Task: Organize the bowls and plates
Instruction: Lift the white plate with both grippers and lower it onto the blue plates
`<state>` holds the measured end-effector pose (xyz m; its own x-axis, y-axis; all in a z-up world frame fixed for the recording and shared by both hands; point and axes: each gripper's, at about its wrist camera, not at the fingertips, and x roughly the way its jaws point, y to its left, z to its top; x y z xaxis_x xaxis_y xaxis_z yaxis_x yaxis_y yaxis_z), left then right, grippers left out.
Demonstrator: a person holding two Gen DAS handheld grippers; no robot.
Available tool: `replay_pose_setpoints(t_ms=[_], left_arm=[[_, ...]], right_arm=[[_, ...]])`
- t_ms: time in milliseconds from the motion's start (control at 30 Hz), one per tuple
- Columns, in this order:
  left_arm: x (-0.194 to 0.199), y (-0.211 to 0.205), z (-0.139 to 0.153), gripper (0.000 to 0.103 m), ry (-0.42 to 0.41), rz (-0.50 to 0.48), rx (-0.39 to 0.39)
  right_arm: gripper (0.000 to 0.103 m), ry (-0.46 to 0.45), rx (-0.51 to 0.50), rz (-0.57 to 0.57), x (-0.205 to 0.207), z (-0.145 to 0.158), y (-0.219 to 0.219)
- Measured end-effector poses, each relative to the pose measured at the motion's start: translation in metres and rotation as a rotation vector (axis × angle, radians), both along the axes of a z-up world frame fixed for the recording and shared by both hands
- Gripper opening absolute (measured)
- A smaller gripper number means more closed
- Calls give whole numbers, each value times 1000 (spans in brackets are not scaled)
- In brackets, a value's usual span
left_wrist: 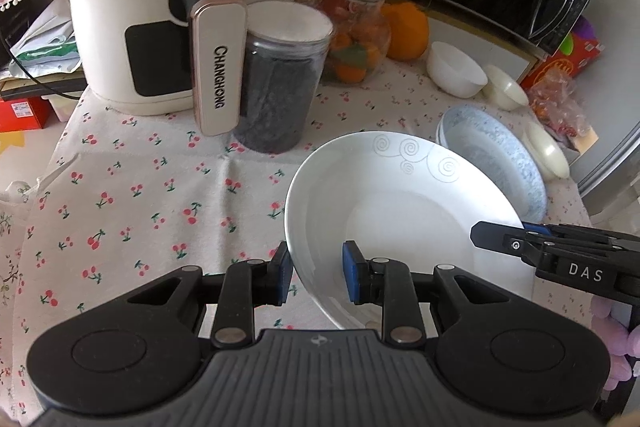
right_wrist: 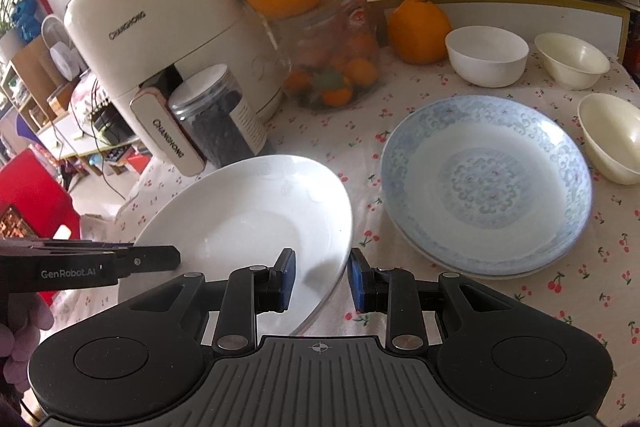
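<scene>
The white plate (left_wrist: 400, 223), glossy glazed ceramic, round and shallow with faint grey spirals drawn near its far rim, is tilted up off the worktop (left_wrist: 140, 195), which wears a soft wrinkled cloth printed with small red cherries. The left claw (left_wrist: 316, 273) has the plate's near-left rim between its blue rubber pads, narrow but with a gap showing on the inner side (so a firm pinch cannot be told from this view). The right claw (right_wrist: 322, 277) straddles the plate's opposite rim in the same narrow way, one pad over the glazed hollow and one outside the edge. Just right of the white plate lies a stack of blue-patterned plates (right_wrist: 486, 183), matt-looking with a cloudy scroll design, flat on the cloth. Beyond that stack, farther from the white plate, stand a smooth white bowl (right_wrist: 486, 55) and two cream bowls (right_wrist: 572, 61), one of them (right_wrist: 612, 139) tipped on its side. Behind the white plate rise a clear plastic jar (left_wrist: 280, 79) of dark contents and a cream, rounded air fryer (left_wrist: 168, 7).
</scene>
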<state>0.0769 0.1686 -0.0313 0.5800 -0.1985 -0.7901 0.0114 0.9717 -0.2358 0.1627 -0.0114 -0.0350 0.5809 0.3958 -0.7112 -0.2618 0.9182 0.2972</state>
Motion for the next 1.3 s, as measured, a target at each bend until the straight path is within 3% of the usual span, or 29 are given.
replay_pose_setpoints(t_ms=[667,1300], left_arm=[[36,-67,0,24,-14,-56,-27],[77,-124,-15,24,0,-46,-25]], right_arm=[[28,-15,55,-138,25,13,-74],[28,10,33,-282,56,1,-129]])
